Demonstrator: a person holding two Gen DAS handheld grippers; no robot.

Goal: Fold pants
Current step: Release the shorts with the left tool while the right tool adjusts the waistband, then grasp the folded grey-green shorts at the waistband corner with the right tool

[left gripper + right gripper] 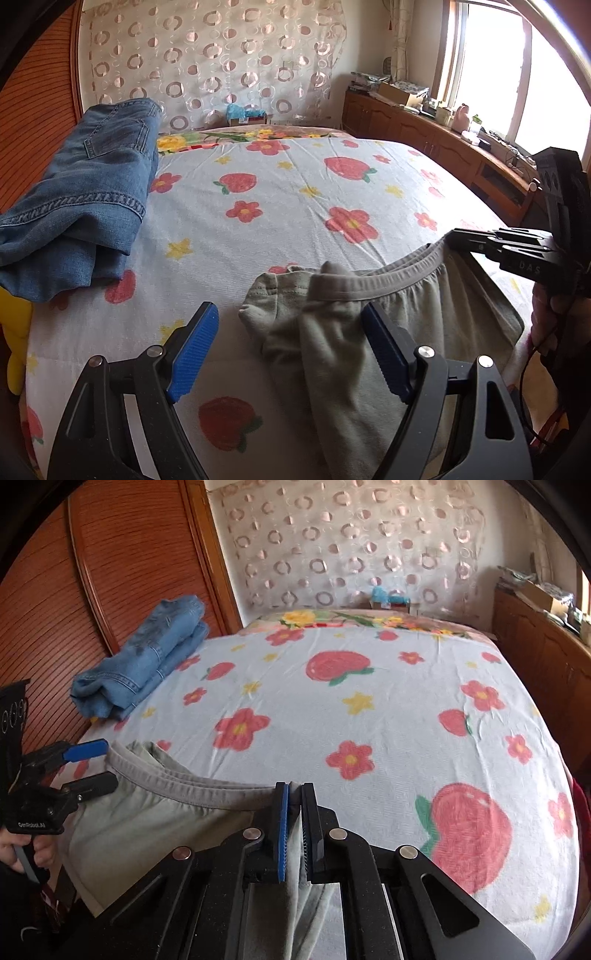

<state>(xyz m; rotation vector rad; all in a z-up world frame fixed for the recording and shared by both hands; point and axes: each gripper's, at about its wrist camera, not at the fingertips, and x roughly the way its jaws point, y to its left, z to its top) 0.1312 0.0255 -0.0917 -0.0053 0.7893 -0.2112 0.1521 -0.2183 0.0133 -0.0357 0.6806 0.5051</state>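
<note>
Strawberry-and-flower sheets cover the bed (pixel 295 192) in a sunlit bedroom, where a pair of grey pants (pixel 369 332) lies bunched at the near edge, waistband (pixel 388 280) turned toward the far wall. Folded jeans (pixel 85 184) sit well apart at the bed's left side, against a wooden wardrobe (pixel 122 561).

A person holds a hand-held gripper in each hand. The right hand-held gripper (pixel 295 827) is clamped shut on the waistband at its right end, grey cloth pinched between its blue pads. The left hand-held gripper (pixel 288 354) stands wide, one blue finger (pixel 194 350) over bare sheet, the other (pixel 386 358) against the crumpled left part of the pants, with cloth between the two but no pinch made.

By the look of it, the folding has barely begun: this is the pick-up step, one corner of the waist secured and the other not yet taken. The next move seems to call for the left jaws to close on the waistband's left end, so both hands can lift and spread the pants flat on the open sheet before any fold.
</note>
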